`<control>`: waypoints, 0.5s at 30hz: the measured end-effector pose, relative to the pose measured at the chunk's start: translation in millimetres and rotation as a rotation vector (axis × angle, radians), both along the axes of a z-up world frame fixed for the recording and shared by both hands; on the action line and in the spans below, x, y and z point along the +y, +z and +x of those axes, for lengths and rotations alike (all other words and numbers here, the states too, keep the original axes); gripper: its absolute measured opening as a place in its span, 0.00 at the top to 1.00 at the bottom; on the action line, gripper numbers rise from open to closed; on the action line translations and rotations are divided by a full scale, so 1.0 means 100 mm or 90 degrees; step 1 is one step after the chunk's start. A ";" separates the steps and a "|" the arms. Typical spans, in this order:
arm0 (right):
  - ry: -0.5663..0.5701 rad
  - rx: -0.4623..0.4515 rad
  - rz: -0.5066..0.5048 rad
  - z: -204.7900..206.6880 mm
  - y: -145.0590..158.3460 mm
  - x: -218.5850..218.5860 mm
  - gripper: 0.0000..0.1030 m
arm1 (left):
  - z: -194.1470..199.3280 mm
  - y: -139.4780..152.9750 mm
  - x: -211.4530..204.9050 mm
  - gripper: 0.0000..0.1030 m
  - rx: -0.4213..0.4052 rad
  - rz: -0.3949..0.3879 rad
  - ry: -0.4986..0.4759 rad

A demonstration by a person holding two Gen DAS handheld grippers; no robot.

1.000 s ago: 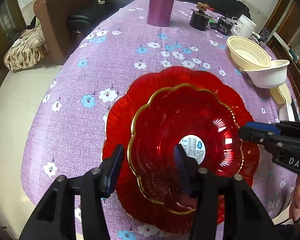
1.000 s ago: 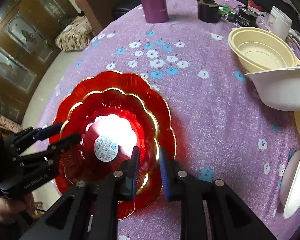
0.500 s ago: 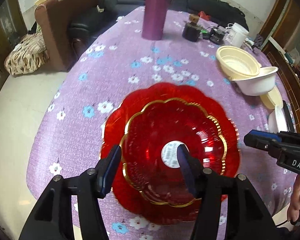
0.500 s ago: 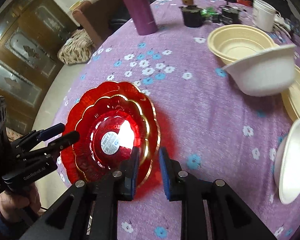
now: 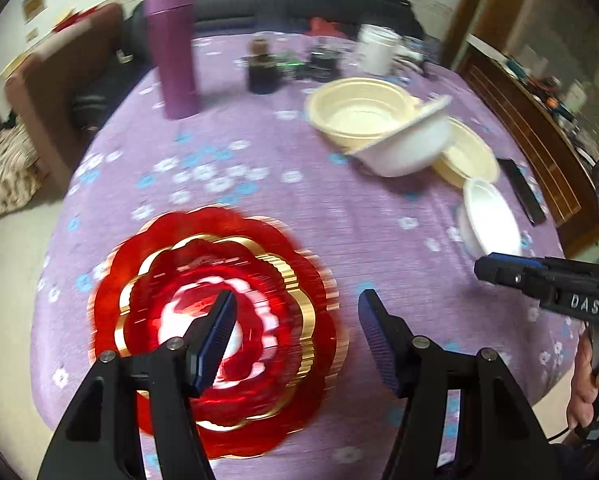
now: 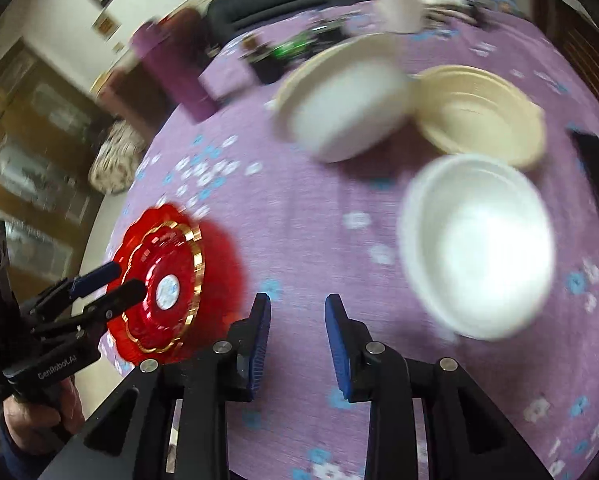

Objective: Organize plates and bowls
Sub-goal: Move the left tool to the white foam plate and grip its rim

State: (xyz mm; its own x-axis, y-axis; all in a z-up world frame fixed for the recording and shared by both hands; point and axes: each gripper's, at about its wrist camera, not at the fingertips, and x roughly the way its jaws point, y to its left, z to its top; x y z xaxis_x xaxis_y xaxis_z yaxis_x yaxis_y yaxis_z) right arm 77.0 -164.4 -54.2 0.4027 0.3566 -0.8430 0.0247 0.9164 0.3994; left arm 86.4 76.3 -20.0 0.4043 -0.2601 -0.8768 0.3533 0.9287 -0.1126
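Scalloped, gold-rimmed red glass plates [image 5: 255, 280] sit stacked on floral purple cloth [image 5: 339, 216]; both grippers, left [image 5: 295, 332] and right [image 6: 295, 340], are opening, empty.

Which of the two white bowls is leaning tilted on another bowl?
The larger white bowl, propped against the cream ribbed bowl; the smaller white bowl stands alone.

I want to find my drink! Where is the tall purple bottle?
The tall purple bottle stands at the far left of the flowered tablecloth in the left wrist view, beyond the red plates and left of a small dark jar.
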 end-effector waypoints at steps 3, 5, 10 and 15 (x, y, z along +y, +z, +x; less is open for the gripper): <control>-0.057 0.000 0.006 -0.12 0.01 -0.39 0.70 | -0.01 0.00 -0.29 0.40 0.007 -0.010 -0.036; -0.093 0.001 0.010 -0.19 0.01 -0.63 0.70 | -0.01 0.00 -0.48 0.40 0.013 -0.018 -0.057; -0.167 0.002 0.009 -0.33 0.01 -1.18 0.70 | 0.03 -0.01 -0.96 0.40 0.021 -0.036 -0.099; -0.209 0.016 0.013 -0.40 -0.10 -1.55 0.70 | 0.16 -0.06 -1.34 0.40 0.021 -0.052 -0.117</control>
State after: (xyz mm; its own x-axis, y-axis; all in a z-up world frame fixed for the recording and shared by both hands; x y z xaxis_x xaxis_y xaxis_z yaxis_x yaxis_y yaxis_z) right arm 37.0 -319.6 -63.8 0.4782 0.2283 -0.8481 0.3273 0.8497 0.4133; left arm 102.5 -58.2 -25.9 0.3151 -0.3981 -0.8616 0.5105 0.8363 -0.1998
